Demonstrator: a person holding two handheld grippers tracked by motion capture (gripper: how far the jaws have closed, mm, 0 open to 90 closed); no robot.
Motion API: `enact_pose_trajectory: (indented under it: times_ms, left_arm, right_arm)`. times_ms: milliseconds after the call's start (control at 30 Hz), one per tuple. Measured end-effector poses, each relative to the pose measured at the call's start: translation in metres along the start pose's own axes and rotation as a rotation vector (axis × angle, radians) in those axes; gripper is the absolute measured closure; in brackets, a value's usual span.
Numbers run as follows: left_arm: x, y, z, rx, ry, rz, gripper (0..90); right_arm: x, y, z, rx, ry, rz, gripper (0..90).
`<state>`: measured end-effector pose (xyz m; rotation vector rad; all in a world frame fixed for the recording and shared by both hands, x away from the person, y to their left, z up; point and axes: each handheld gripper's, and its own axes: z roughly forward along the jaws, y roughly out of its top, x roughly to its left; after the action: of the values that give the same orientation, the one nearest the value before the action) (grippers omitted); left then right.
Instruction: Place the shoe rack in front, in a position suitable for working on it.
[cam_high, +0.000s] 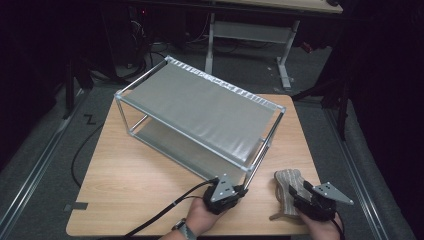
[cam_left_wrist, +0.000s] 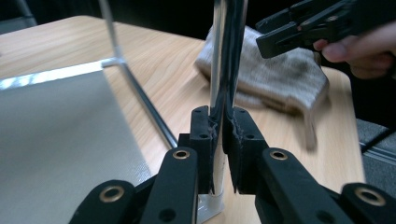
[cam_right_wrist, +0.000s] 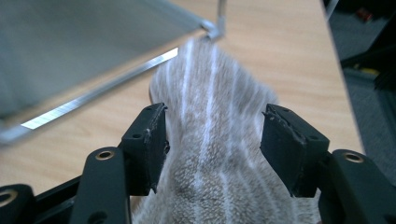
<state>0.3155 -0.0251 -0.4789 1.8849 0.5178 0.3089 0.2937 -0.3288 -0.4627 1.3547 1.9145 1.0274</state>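
A two-tier metal rack (cam_high: 200, 107) with grey shelves stands at an angle on the wooden table (cam_high: 135, 180). My left gripper (cam_high: 244, 189) is at the rack's near right corner. In the left gripper view it (cam_left_wrist: 220, 122) is shut on the upright corner post (cam_left_wrist: 218, 56), pads pressed on either side. To the right lies a beige, striped fabric slipper (cam_high: 286, 187) near the table's front edge. My right gripper (cam_high: 302, 192) hovers over it. In the right gripper view the jaws (cam_right_wrist: 212, 126) stand open, with the slipper (cam_right_wrist: 210, 154) between them and a gap at the right pad.
A black cable (cam_high: 160, 212) trails from the left gripper across the table's front. Another desk's white legs (cam_high: 285, 55) stand on the floor behind. The table's left half is bare wood. The slipper lies close to the right edge.
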Motion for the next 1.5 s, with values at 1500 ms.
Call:
enact_pose_trajectory:
  times_ms: [1500]
  left_arm:
    - [0.009,-0.071,-0.199,0.093,0.461,-0.091,79.5]
  right_arm:
    - [0.028,0.009,0.001,-0.087,0.046,-0.04,46.2]
